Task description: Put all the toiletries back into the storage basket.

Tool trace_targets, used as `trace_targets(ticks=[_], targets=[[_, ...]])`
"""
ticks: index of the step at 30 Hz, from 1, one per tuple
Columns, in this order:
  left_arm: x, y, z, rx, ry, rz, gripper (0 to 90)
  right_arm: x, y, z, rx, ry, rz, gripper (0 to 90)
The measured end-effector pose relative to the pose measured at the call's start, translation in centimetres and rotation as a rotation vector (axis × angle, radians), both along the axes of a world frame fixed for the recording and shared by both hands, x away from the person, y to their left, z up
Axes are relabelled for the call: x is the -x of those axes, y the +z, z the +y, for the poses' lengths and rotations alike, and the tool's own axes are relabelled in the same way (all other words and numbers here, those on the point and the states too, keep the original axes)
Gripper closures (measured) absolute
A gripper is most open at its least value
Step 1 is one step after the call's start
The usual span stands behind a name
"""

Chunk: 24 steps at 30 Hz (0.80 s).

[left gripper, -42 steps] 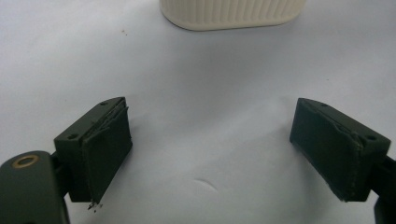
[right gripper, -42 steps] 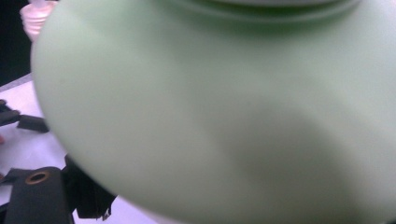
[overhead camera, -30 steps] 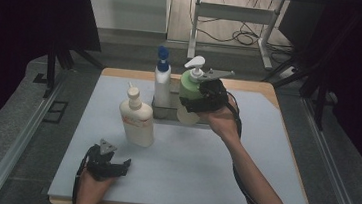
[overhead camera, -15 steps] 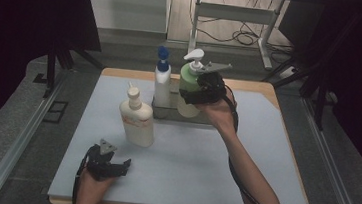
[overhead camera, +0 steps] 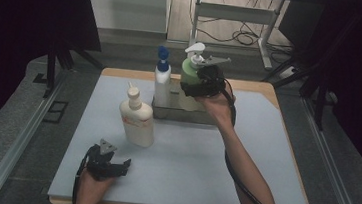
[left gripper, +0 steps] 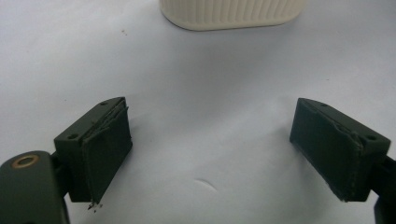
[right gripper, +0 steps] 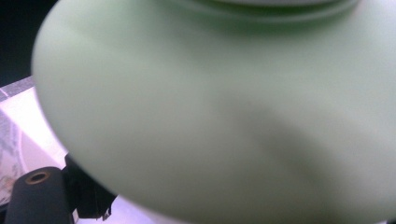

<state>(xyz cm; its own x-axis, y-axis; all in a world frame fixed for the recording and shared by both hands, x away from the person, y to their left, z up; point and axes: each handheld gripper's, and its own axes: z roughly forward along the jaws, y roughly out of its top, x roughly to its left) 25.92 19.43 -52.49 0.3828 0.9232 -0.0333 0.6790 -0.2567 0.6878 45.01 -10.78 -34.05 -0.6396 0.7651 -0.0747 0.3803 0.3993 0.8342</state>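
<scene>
High view: the right tongs [overhead camera: 196,85] grasp the green pump bottle [overhead camera: 189,77] in the grey tray [overhead camera: 202,116] at 12 o'clock on the desk [overhead camera: 188,163]; the left tongs [overhead camera: 112,165] rest at 7 o'clock. Left gripper view: released jaws, cream bottle [left gripper: 232,13] at 12 o'clock. Right gripper view: green bottle close between the jaws.

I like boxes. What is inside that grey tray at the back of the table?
Two bottles stand in the grey tray: a white bottle with a blue cap and a green pump bottle, gripped by the right gripper. The tray's wall hides their bottoms.
</scene>
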Motion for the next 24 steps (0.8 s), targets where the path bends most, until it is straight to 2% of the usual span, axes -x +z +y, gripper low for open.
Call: trace_targets(ticks=[14,24], targets=[[0.0,0.0,0.0,0.002,0.003,0.001,12.1,-1.6,-0.8,0.7,0.009,-0.022,-0.012,12.1],[0.0,0.0,0.0,-0.002,0.0,0.003,12.1,-2.3,-1.9,0.8,0.013,-0.029,0.009,12.0]])
